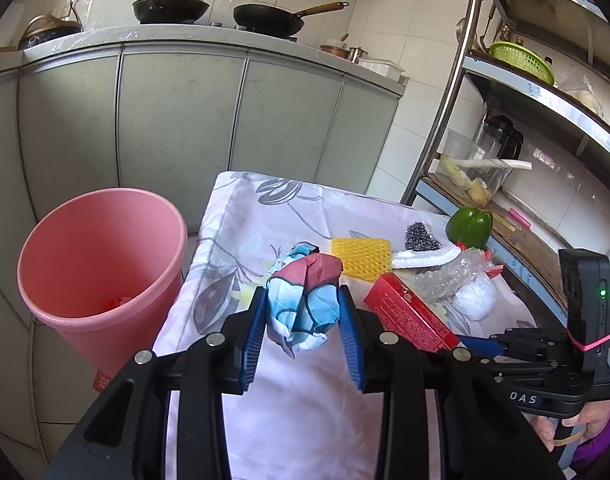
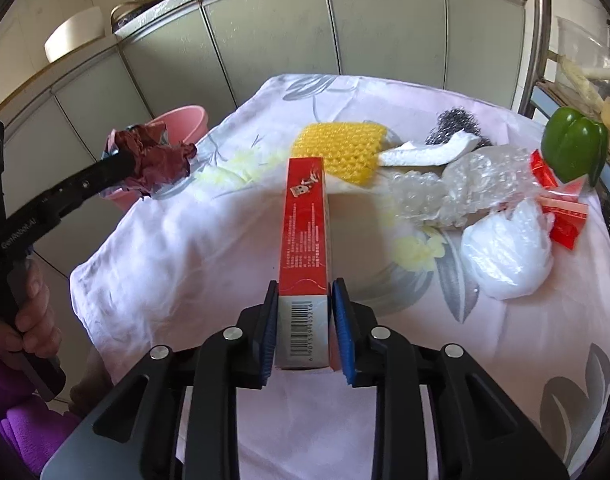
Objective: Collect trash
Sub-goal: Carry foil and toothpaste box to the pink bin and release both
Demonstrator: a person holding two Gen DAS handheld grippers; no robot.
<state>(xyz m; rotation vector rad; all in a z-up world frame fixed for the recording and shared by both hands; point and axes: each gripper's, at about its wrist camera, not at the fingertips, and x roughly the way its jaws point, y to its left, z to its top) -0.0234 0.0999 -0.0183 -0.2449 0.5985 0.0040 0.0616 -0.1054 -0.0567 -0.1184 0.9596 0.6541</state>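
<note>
the pink bin (image 1: 101,280) only shows a bit of red at the bottom, can't tell what it is, and in the right wrist view it's mostly hidden behind the crumpled wrapper (image 2: 153,160). the red box (image 1: 409,320) is cut off at 4 o'clock by the right gripper (image 1: 479,346). the print on that red box is too small to read. the person is just hands and purple sleeve (image 2: 21,428) at the frame edges.

- Crumpled paper wad (image 1: 303,300): matt, creased, blue and maroon print.
- Red carton (image 2: 305,232): smooth, slightly glossy card.
- Pink bin (image 1: 101,276): smooth plastic.
- Bench cloth (image 2: 209,248): soft, wrinkled floral fabric.
- Yellow foam net (image 2: 341,148): rough mesh.
- Bubble wrap (image 2: 461,188): clear, shiny plastic.
</note>
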